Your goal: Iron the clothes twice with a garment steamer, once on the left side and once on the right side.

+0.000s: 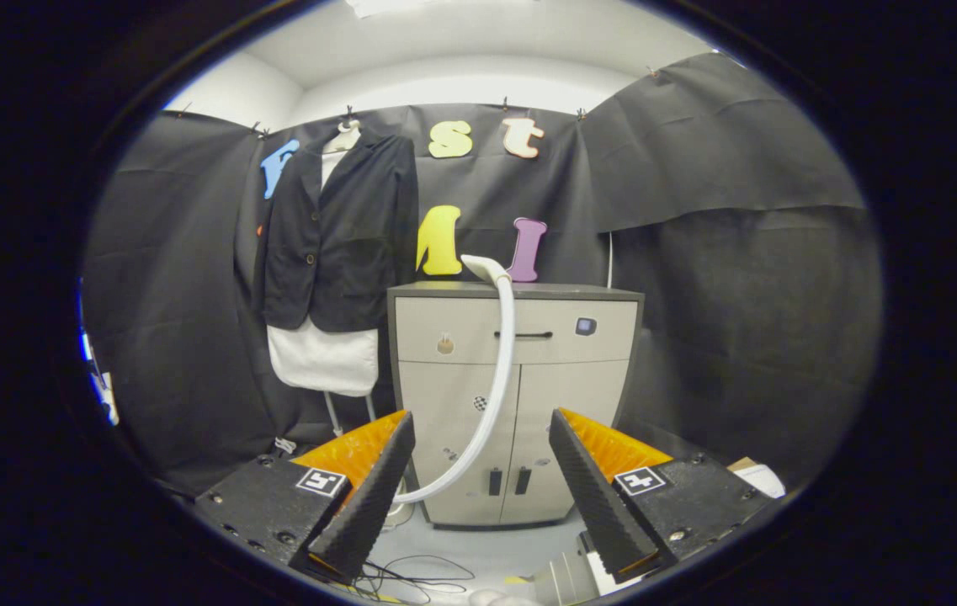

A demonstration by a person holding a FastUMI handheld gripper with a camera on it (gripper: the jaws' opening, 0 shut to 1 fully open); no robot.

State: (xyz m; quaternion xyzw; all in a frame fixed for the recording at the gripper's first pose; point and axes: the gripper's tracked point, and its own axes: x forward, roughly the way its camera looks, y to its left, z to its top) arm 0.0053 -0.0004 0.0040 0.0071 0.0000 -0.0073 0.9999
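Observation:
A dark blazer [342, 231] over a white garment [322, 358] hangs on a hanger against the booth wall, left of a grey cabinet [516, 396]. The garment steamer's white head [482, 267] rests on the cabinet top, and its white hose [499, 379] runs down the cabinet front toward the floor. My gripper [482, 429] is open, well short of the cabinet, with nothing between its fingers. The hose passes through the gap between the fingers but far beyond them. Both fingers [373, 488] point at the cabinet doors.
Cables [411, 576] lie on the pale floor just below the fingers. A grey and white object [575, 576], partly hidden, sits under the right finger. Black cloth walls close in on both sides, and a white stand [333, 412] shows below the hanging garment.

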